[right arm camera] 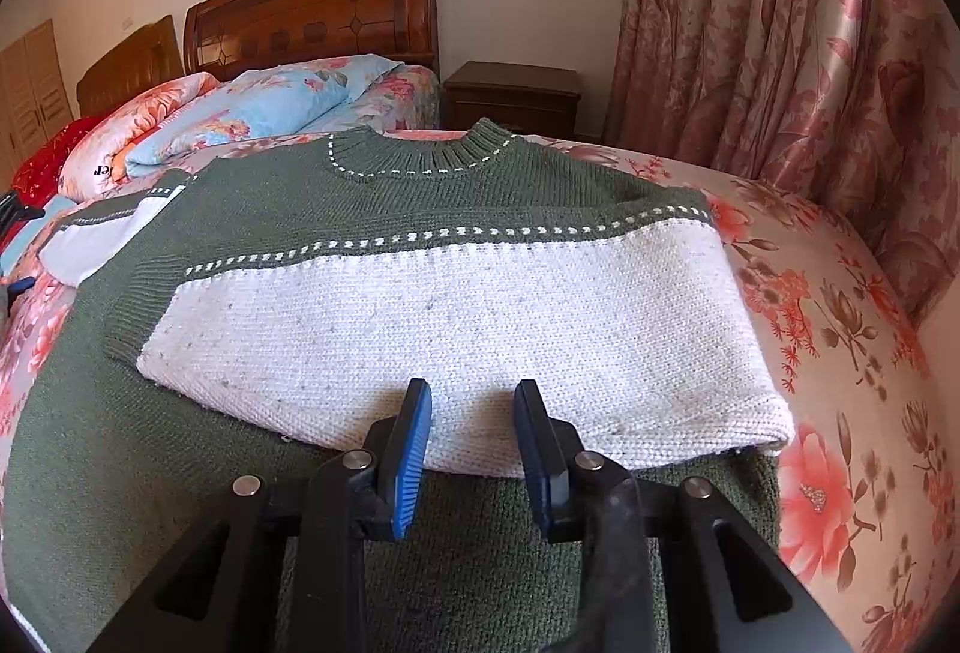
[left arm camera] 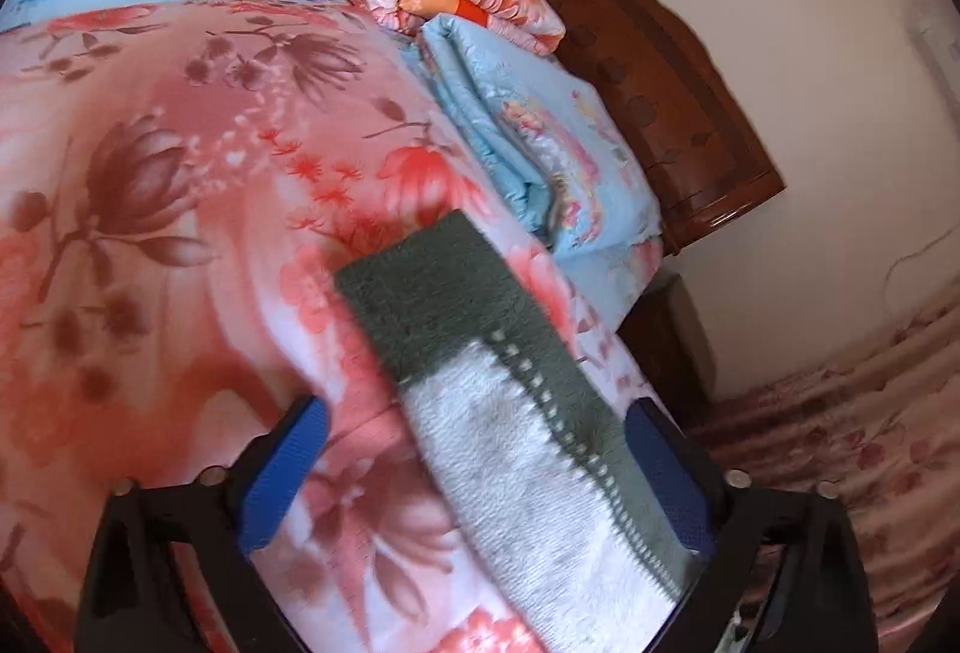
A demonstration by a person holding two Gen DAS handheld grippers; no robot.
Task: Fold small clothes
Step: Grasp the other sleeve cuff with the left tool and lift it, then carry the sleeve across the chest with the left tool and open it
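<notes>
A green and white knitted sweater [right arm camera: 420, 245] lies flat on the bed, its collar [right arm camera: 420, 155] at the far side. Its right sleeve [right arm camera: 480, 329] is folded across the chest. My right gripper [right arm camera: 473, 401] hovers just above the near edge of that folded sleeve, jaws partly open and empty. The other sleeve [left arm camera: 510, 401] stretches out over the bedspread in the left wrist view. My left gripper [left arm camera: 477, 428] is wide open around it, the right finger [left arm camera: 654, 449] touching the sleeve's green edge, the left finger [left arm camera: 288, 467] apart from it.
The floral pink bedspread [left arm camera: 180, 185] covers the bed. Blue and pink folded quilts and pillows [left arm camera: 540, 137] pile up by the wooden headboard [right arm camera: 312, 11]. A nightstand [right arm camera: 516, 95] and floral curtains [right arm camera: 780, 23] stand beyond the bed's right edge.
</notes>
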